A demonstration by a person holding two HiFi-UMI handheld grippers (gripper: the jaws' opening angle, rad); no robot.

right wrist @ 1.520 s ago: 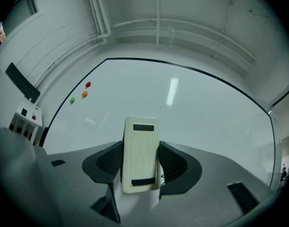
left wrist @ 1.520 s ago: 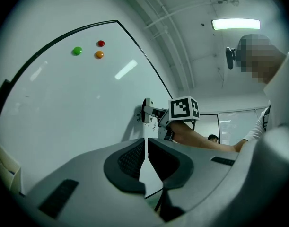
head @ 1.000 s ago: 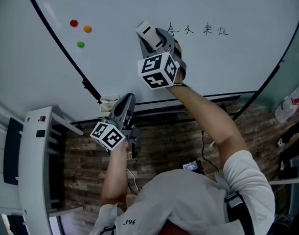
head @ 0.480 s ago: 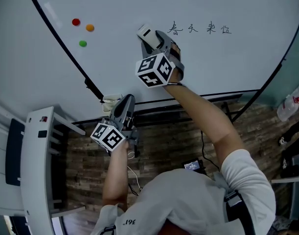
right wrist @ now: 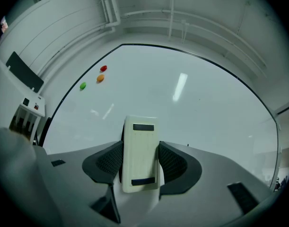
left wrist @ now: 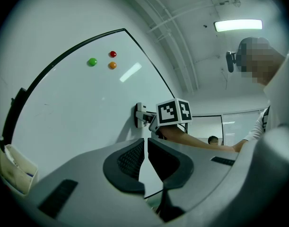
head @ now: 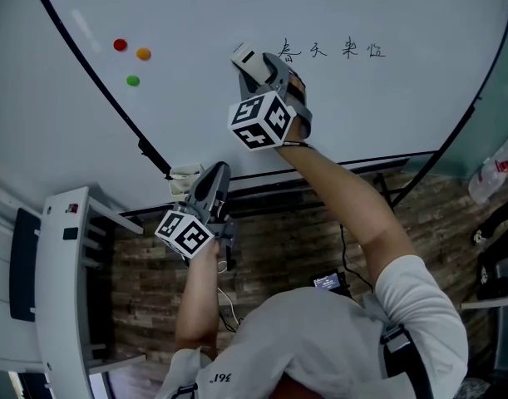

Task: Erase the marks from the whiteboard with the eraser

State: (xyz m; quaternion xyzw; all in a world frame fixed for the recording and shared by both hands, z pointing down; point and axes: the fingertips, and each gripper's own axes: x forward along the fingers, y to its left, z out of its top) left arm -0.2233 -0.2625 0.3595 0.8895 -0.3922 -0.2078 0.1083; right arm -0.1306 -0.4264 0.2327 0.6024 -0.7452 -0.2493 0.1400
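Between the jaws of the right tongs (right wrist: 140, 167) sat the cream eraser (right wrist: 140, 145), gripped firmly and held against the whiteboard (head: 237, 115) just left of the handwritten characters (head: 332, 50). The left tongs (left wrist: 145, 162), almost closed on nothing, hung by the board's lower corner. Three coloured magnets (head: 143, 54) dotted its upper left.

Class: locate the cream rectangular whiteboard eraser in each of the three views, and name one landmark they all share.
Head view: cream rectangular eraser at upper centre, at the whiteboard, left of the handwriting.
Left gripper view: eraser at centre, against the board.
Right gripper view: eraser at lower centre, clamped by the right gripper.
Shared landmark: green round magnet.
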